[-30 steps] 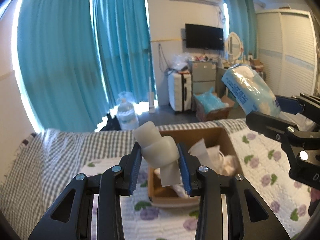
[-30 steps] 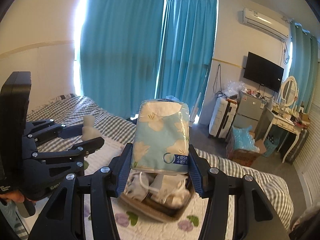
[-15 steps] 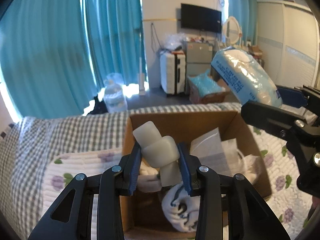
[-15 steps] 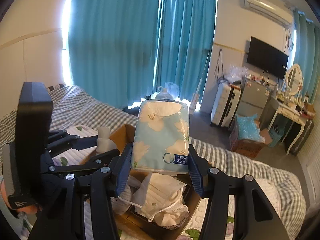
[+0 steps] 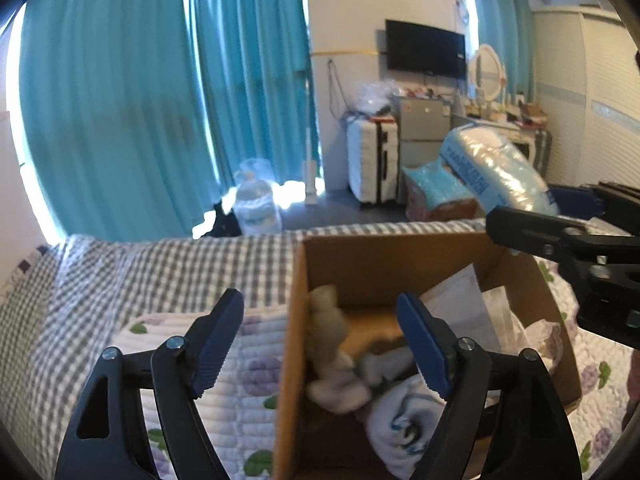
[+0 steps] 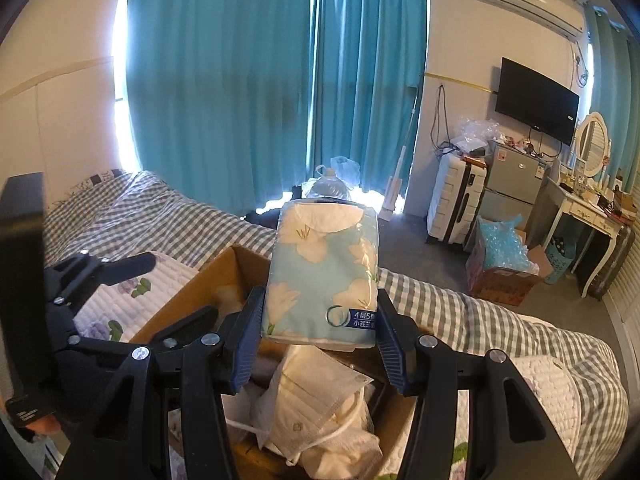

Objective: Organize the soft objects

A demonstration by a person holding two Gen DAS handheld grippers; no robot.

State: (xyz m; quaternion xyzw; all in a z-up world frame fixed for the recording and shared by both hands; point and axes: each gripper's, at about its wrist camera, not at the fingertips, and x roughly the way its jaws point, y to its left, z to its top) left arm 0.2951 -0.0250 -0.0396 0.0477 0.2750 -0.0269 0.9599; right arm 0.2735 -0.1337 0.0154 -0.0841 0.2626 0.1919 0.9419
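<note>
A brown cardboard box (image 5: pixel 384 256) stands on the bed and holds soft things. My left gripper (image 5: pixel 320 344) is open and empty above the box's left wall. A whitish soft toy (image 5: pixel 332 356) lies inside the box below it, beside a rolled white towel (image 5: pixel 404 424). My right gripper (image 6: pixel 318 336) is shut on a light blue flowered tissue pack (image 6: pixel 324 272), held above the box (image 6: pixel 188 304); the pack also shows in the left wrist view (image 5: pixel 496 172). White face masks (image 6: pixel 320 412) lie in the box under it.
The bed has a grey checked sheet (image 5: pixel 152 264) and a white flowered quilt (image 5: pixel 248 372). Beyond it are teal curtains (image 5: pixel 160 100), a water jug (image 5: pixel 256 204), a white suitcase (image 5: pixel 372 164) and a box of blue bags (image 6: pixel 500 264) on the floor.
My left gripper has opened and let go of the whitish soft toy, which now lies in the box. My right gripper still holds the tissue pack and has come closer over the box.
</note>
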